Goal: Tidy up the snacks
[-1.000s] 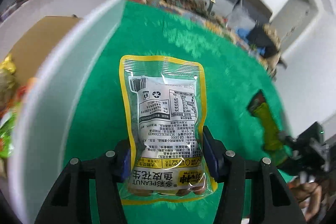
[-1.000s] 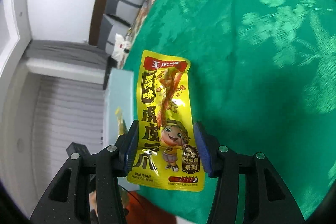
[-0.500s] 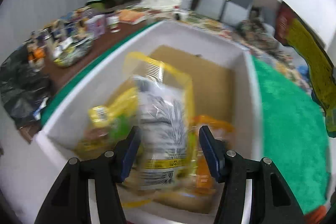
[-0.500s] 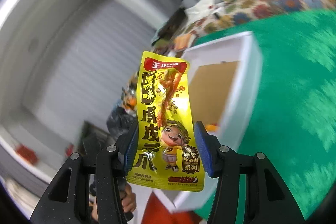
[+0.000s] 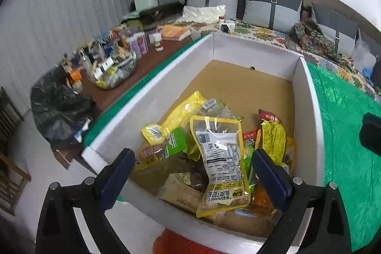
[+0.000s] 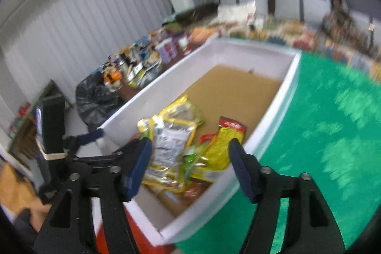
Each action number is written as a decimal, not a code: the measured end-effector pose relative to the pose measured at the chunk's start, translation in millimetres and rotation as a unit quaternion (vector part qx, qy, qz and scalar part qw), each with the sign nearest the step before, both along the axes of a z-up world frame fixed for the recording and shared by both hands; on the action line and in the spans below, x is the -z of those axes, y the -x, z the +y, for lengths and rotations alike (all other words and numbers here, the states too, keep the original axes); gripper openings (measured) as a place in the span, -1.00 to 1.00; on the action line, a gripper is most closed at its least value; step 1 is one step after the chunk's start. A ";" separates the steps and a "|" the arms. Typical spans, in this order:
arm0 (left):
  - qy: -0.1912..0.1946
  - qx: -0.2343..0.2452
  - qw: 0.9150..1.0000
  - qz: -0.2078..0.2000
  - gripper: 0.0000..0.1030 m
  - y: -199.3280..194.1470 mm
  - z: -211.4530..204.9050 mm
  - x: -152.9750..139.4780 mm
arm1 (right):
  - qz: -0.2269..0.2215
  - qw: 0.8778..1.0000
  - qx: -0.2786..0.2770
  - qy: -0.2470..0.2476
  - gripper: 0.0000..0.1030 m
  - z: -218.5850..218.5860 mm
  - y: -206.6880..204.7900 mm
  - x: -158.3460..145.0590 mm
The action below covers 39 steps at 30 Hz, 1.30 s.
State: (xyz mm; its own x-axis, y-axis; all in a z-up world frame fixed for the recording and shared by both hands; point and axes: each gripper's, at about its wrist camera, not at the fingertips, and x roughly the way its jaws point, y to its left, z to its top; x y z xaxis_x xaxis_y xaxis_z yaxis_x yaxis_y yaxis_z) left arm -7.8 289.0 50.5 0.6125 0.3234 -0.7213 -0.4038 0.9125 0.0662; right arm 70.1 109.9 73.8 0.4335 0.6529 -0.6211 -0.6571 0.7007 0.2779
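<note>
A white box (image 5: 309,97) with a brown floor holds a pile of snack packs. On top of the pile lies the yellow-edged peanut pack (image 5: 221,163), free between the spread fingers of my left gripper (image 5: 191,158), whose jaws are opening. The yellow chicken-feet pack (image 6: 221,147) with a red top lies in the same box, beside the peanut pack (image 6: 170,147). My right gripper (image 6: 190,149) hovers over it with its jaws opening and no pad touching it. That pack (image 5: 271,135) also shows in the left wrist view.
A green cloth (image 5: 345,135) covers the table right of the box. Left of the box, a brown table (image 5: 152,63) carries several bottles and packets, beside a black bag (image 5: 57,109). A sofa with grey cushions (image 5: 271,9) runs along the back wall.
Both grippers swung from over the green cloth to above the box. Each let go of its pack, and both packs now lie on the pile with the jaws spread wide.
</note>
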 end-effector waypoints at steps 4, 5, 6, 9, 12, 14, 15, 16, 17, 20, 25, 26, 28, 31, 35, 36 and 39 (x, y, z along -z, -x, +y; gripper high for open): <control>-0.039 -0.019 0.999 -0.014 0.99 5.8 -12.3 -19.7 | -0.010 0.999 0.020 0.035 0.40 -15.6 4.3 -6.0; -0.042 -0.018 0.999 -0.017 0.99 7.5 -15.5 -23.2 | -0.013 0.999 0.024 0.042 0.41 -17.6 5.3 -6.3; -0.040 -0.015 0.999 -0.017 0.99 8.3 -17.8 -25.8 | -0.017 0.998 0.028 0.046 0.41 -18.2 7.5 -4.4; -0.027 -0.011 0.999 -0.016 0.99 10.9 -22.2 -30.6 | -0.027 0.997 0.036 0.058 0.41 -23.8 12.9 -8.7; -0.022 -0.021 0.999 -0.012 0.99 10.4 -21.9 -32.6 | -0.028 0.997 0.034 0.065 0.41 -27.6 20.9 -13.4; -0.016 -0.024 1.000 -0.008 0.99 10.9 -22.4 -32.7 | -0.032 0.997 0.034 0.066 0.41 -27.7 23.7 -16.8; -0.014 -0.026 1.000 -0.008 0.99 11.0 -21.8 -32.6 | -0.033 0.997 0.036 0.067 0.41 -27.2 24.0 -18.3; -0.012 -0.030 0.999 -0.008 0.99 11.6 -19.9 -32.9 | -0.034 0.996 0.036 0.068 0.41 -25.4 24.8 -19.1; -0.013 -0.033 0.999 -0.006 0.99 12.3 -18.9 -32.9 | -0.035 0.996 0.037 0.075 0.41 -23.2 25.1 -21.0; -0.027 -0.047 0.999 0.006 0.99 13.2 -13.9 -32.7 | -0.038 0.995 0.036 0.089 0.42 -17.6 27.1 -23.6; -0.055 -0.041 0.998 -0.009 0.99 24.0 -10.8 -38.9 | -0.035 0.992 0.042 0.109 0.41 -7.7 30.5 -27.9; -0.053 -0.037 0.998 -0.013 0.99 26.7 -9.6 -40.6 | -0.037 0.992 0.042 0.109 0.41 -6.0 31.9 -29.2; -0.043 -0.028 0.998 -0.023 0.99 31.6 -6.1 -45.5 | -0.047 0.992 0.042 0.108 0.41 -3.1 35.5 -33.0; -0.042 -0.016 0.998 -0.038 0.99 37.2 -5.9 -52.4 | -0.083 0.990 0.051 0.102 0.41 -2.5 44.1 -40.7; -0.044 -0.003 0.996 -0.080 0.99 48.5 -12.9 -65.9 | -0.111 0.989 0.079 0.056 0.42 -16.2 55.2 -54.7; -0.041 0.001 0.995 -0.086 0.99 50.2 -13.9 -68.7 | -0.105 0.990 0.076 0.053 0.48 -16.9 54.0 -55.4; -0.010 0.020 0.996 -0.090 0.99 52.6 -12.9 -75.6 | -0.050 0.994 0.070 0.072 0.53 -15.1 40.5 -49.8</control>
